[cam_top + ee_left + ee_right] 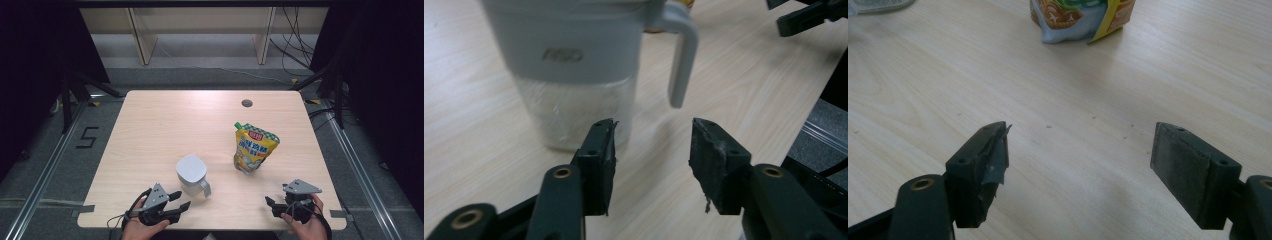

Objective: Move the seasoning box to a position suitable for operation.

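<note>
1. High view: a grey-lidded jug (pixel 192 174) with a side handle stands on the wooden table (pixel 165 125), a little left of centre near the front edge. Its lid is on, so its contents cannot be told from here. A yellow spouted refill pouch (pixel 252 149) stands upright at about 2 o'clock from the jug, apart from it. The left gripper (pixel 181 199) lies at the jug's 7 o'clock, just beside it, jaws parted and holding nothing. The right gripper (pixel 270 204) sits at the pouch's 5 o'clock, well apart.
2. Left gripper view: the jug (pixel 574 65) rises at 11 o'clock from the spread jaws, untouched; its clear lower part looks empty.
3. Right gripper view: the jaws stand wide with bare table between them; the pouch (pixel 1080 17) sits at 12 o'clock, far off.
</note>
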